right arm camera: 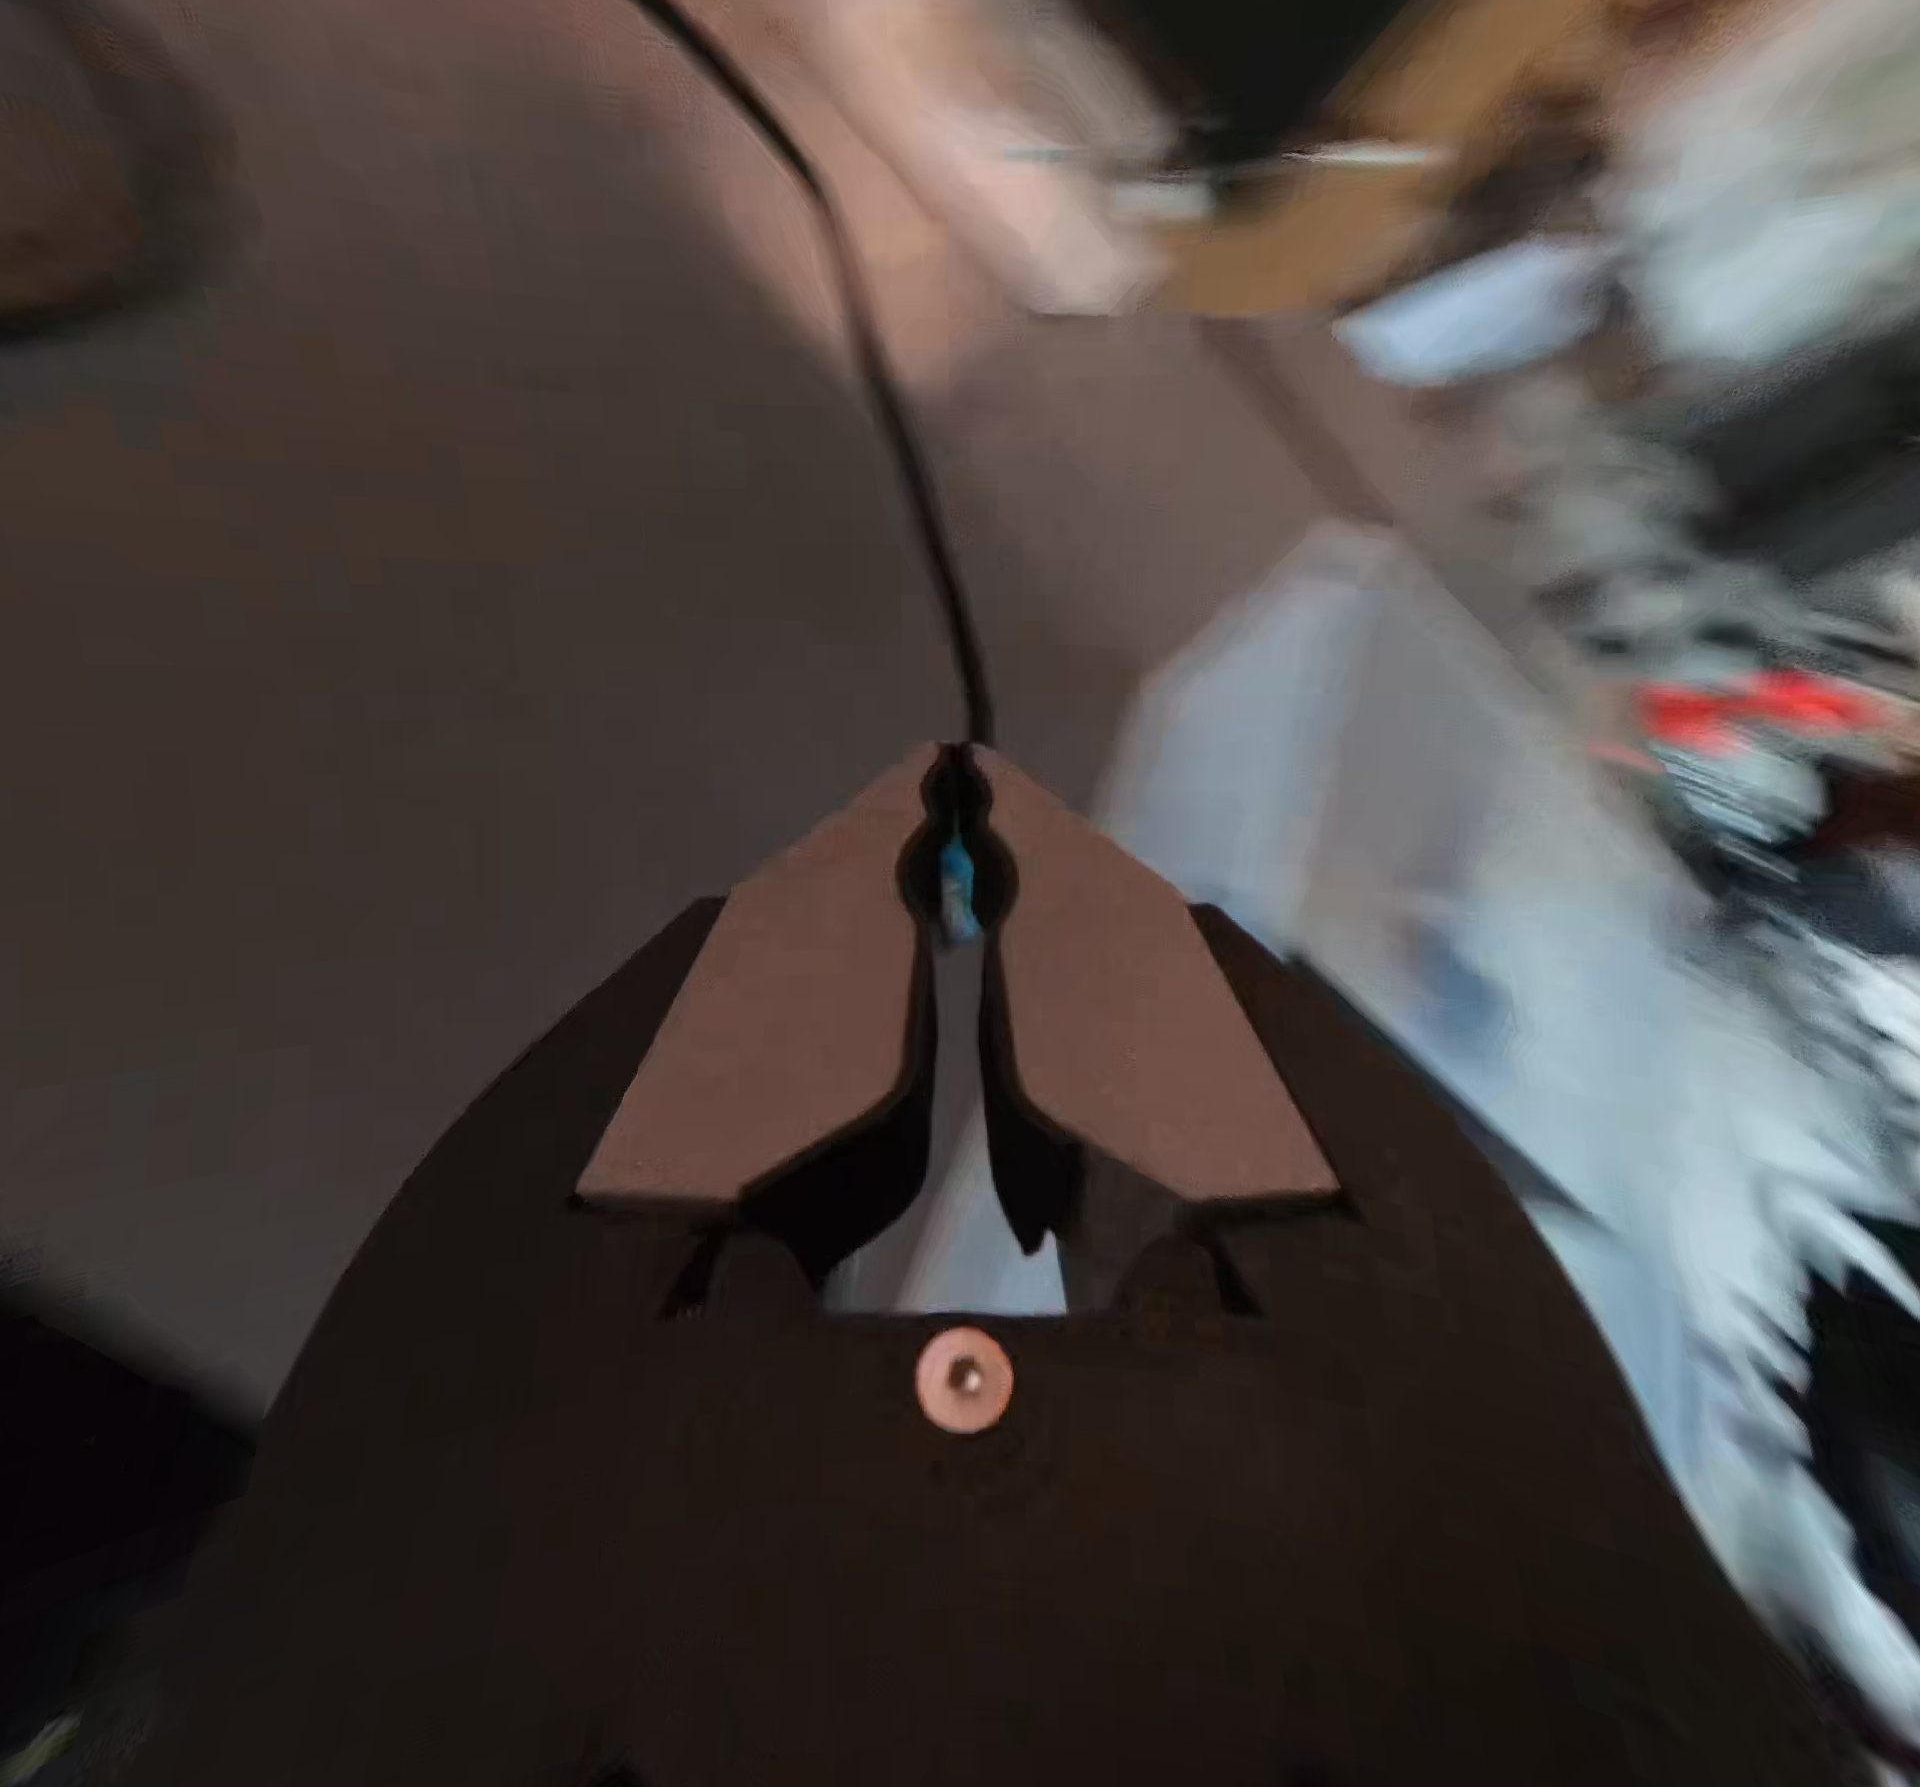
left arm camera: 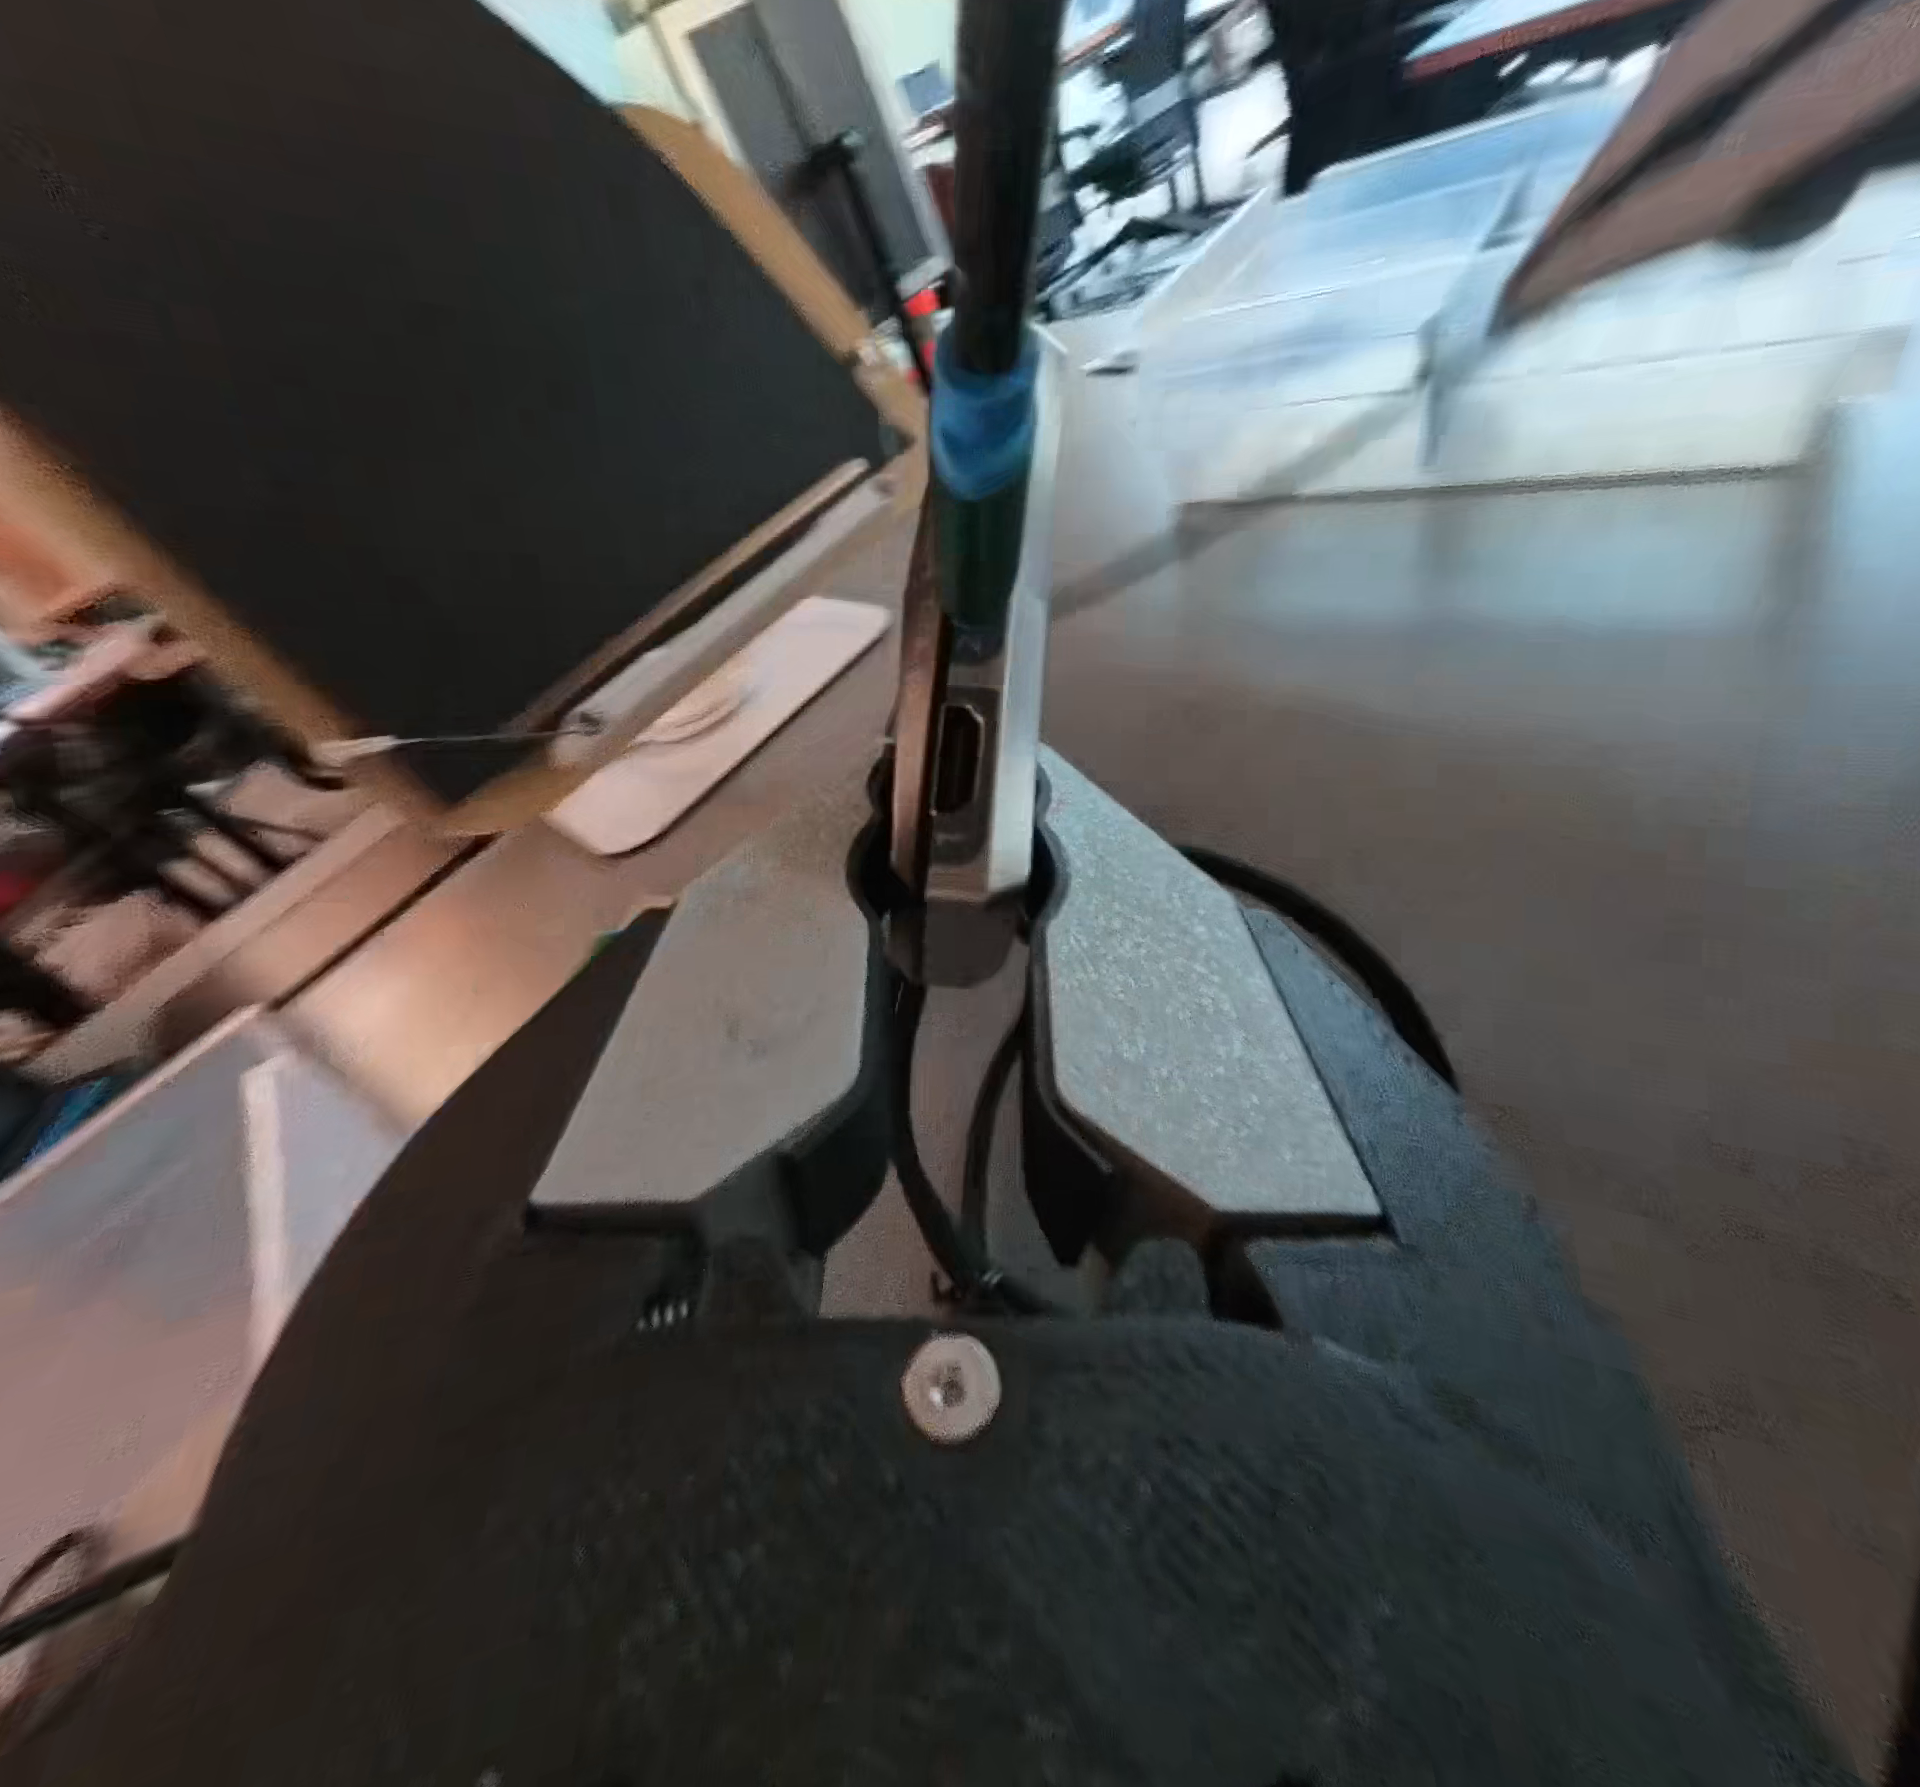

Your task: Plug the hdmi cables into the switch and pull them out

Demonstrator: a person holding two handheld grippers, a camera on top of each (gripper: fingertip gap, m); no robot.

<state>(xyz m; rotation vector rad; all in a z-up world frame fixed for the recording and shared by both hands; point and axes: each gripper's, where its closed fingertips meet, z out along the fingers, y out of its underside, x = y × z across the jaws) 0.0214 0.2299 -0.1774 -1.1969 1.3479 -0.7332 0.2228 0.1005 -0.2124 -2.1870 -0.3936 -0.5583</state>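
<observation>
Counter (left arm camera: pixel 1455 802) is a dark brown glossy surface, reflecting window light ahead of the left jaws. Room behind is an open office: desks, black chairs, glazed walls, all motion-blurred.

Left gripper (left arm camera: pixel 961 864): jaws part-closed, clamped on the HDMI switch (left arm camera: pixel 971 771), a slim silver box held on edge between the two grey pads, both pressing its flat sides. One free HDMI port faces the camera just past the pad tips. Further out along the switch, a black HDMI cable (left arm camera: pixel 1003 127) is plugged in, with a blue tape band (left arm camera: pixel 982 433) round its plug, and the lead runs straight up out of view. Thin black wires trail down between the fingers behind the switch.

Left of those jaws: a large dark panel (left arm camera: pixel 364 283) with a tan edge leans over the counter, and a pale flat pad (left arm camera: pixel 717 729) lies beside it. A dark round ring (left arm camera: pixel 1351 958) on the counter peeks out just right of the right pad.

Right gripper (right arm camera: pixel 961 750): jaws closed at the tips on a thin black cable (right arm camera: pixel 883 387), which curves away up and left over the counter. A small blue bit shows in the notch between the fingers, too blurred to identify. Right of these jaws it's all smear: pale blue-white surface, tan edge, a red patch.
</observation>
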